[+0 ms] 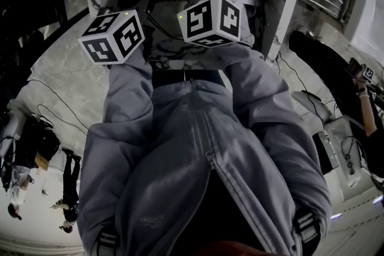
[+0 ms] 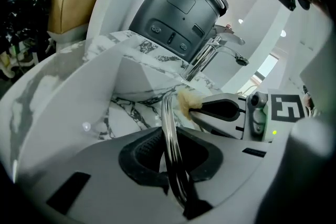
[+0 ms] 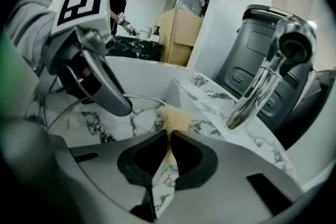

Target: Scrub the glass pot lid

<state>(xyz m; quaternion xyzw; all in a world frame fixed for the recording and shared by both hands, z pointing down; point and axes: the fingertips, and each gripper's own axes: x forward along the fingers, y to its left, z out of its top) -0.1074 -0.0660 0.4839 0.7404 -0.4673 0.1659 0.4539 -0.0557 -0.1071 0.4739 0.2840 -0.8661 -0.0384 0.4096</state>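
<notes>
The glass pot lid (image 2: 169,128) shows edge-on in the left gripper view, its metal rim running straight between the jaws. My left gripper (image 2: 171,157) is shut on that rim. In the right gripper view the lid's rim (image 3: 137,98) is a thin arc over the marble sink, beside my left gripper (image 3: 122,106). My right gripper (image 3: 169,145) is shut on a yellowish scrubber (image 3: 173,117), whose tuft is close to the lid; I cannot tell if they touch. From the left, the scrubber (image 2: 185,100) sits beside the rim. The head view shows only both marker cubes (image 1: 111,36) (image 1: 213,20).
A chrome faucet (image 3: 265,78) arches over the marbled sink (image 3: 205,93). A dark round appliance (image 2: 178,10) stands on the counter behind it. A cardboard box (image 3: 177,34) and a person are far back. My grey sleeves fill the head view.
</notes>
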